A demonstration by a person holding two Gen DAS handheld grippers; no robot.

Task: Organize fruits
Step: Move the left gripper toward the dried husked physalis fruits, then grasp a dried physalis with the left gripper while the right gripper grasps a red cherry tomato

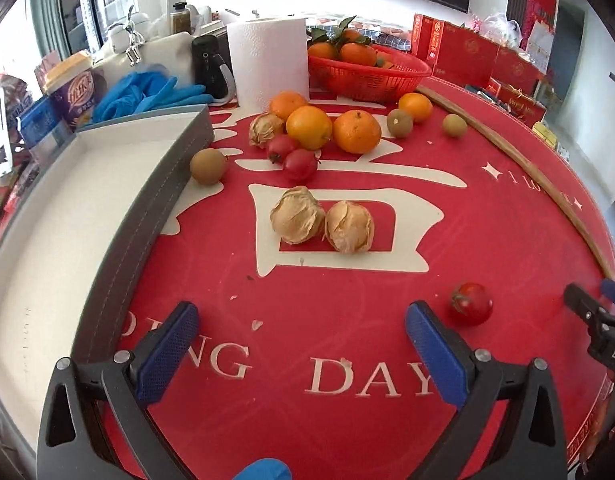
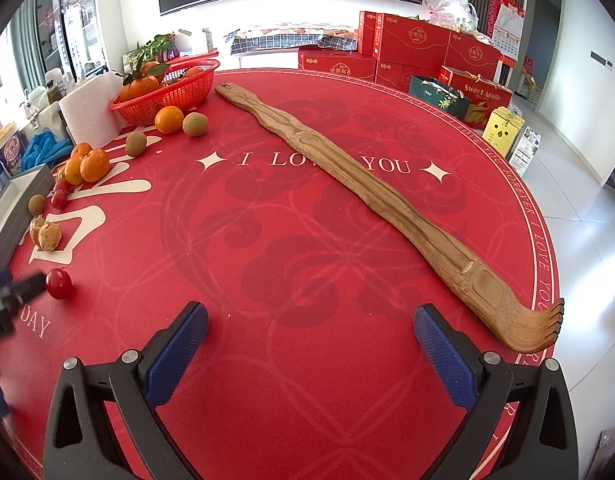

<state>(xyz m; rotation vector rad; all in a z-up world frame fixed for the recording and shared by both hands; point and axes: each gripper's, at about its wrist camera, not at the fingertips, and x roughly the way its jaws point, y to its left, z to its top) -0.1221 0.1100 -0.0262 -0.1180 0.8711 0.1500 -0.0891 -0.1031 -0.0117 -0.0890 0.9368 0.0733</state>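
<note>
Left wrist view: the left gripper [image 1: 301,338] hangs over the red tabletop [image 1: 347,280], fingers wide apart and empty. A lone cherry tomato [image 1: 470,304] lies just right of them, nearer this hand; the right gripper [image 2: 310,344] is likewise spread, holding nothing.

The left hand-held gripper [image 1: 301,336] and right hand-held gripper [image 2: 310,340] are each built from black plastic arms with triangular cut-outs, fastened by silver screws; blue textured pads [image 1: 169,354] are fitted to the fingers. A blue glove [image 1: 263,470] is worn.
</note>
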